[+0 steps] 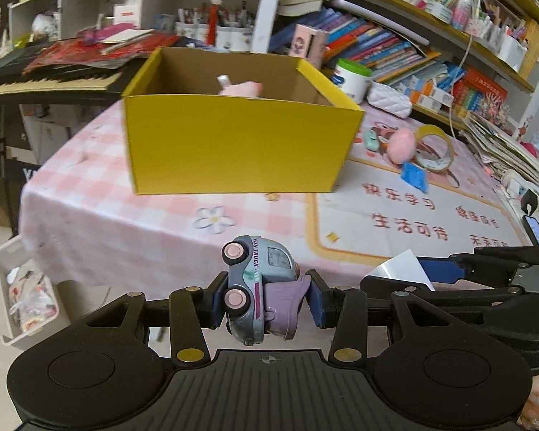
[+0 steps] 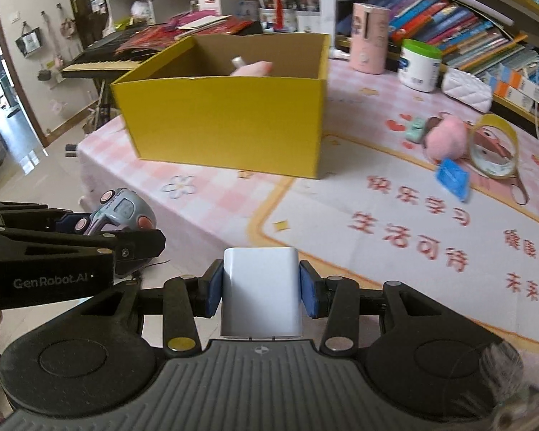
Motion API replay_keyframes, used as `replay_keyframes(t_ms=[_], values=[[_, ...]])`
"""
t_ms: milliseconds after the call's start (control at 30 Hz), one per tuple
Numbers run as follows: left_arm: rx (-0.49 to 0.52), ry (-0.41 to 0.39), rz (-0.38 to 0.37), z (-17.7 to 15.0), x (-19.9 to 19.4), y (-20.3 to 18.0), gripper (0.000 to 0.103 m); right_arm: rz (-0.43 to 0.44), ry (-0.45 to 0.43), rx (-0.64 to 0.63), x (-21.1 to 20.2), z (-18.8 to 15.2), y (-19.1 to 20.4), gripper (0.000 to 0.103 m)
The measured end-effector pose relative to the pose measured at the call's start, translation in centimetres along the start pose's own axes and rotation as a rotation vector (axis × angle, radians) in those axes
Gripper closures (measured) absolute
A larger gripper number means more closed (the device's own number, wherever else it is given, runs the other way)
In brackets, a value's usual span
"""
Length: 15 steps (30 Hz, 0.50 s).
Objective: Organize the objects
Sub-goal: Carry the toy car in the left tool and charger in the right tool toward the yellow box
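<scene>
My left gripper (image 1: 266, 296) is shut on a small blue-grey and purple toy truck (image 1: 258, 287), held on its side. My right gripper (image 2: 260, 289) is shut on a white rectangular block (image 2: 260, 292). Both hang over the near edge of the table, short of the open yellow cardboard box (image 1: 233, 143), which stands on the pink checked tablecloth (image 1: 107, 208). A pink soft item (image 2: 253, 68) and a small capped tube show inside the box (image 2: 226, 122). The left gripper with the truck (image 2: 122, 213) is at the left of the right wrist view.
To the right of the box lie a pink plush (image 2: 445, 138), a small green toy car (image 2: 415, 129), a tape roll (image 2: 496, 149) and a blue packet (image 2: 452, 176). A white jar (image 2: 420, 64), a pink canister (image 2: 370, 37), bookshelves and a keyboard (image 1: 46, 79) surround the table.
</scene>
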State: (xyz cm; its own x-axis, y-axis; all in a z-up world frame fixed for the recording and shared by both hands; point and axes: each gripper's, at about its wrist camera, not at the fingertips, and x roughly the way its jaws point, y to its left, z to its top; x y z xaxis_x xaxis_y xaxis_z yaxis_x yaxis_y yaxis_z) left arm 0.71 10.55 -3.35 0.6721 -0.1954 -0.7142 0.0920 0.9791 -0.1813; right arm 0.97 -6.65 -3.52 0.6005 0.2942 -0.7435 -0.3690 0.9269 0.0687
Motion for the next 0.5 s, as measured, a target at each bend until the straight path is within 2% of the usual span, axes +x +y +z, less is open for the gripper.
replay_keyframes(t_ms=[200, 500], values=[[-0.023, -0.017, 0.026, -1.1, -1.9, 2.5, 0.060, 0.027, -0.011, -0.024, -0.1, -0.3, 3.4, 0.062], [-0.035, -0.046, 0.025, -1.7, -3.6, 4.3, 0.060, 0.032, -0.025, -0.050, -0.7, -0.5, 6.2, 0.062]])
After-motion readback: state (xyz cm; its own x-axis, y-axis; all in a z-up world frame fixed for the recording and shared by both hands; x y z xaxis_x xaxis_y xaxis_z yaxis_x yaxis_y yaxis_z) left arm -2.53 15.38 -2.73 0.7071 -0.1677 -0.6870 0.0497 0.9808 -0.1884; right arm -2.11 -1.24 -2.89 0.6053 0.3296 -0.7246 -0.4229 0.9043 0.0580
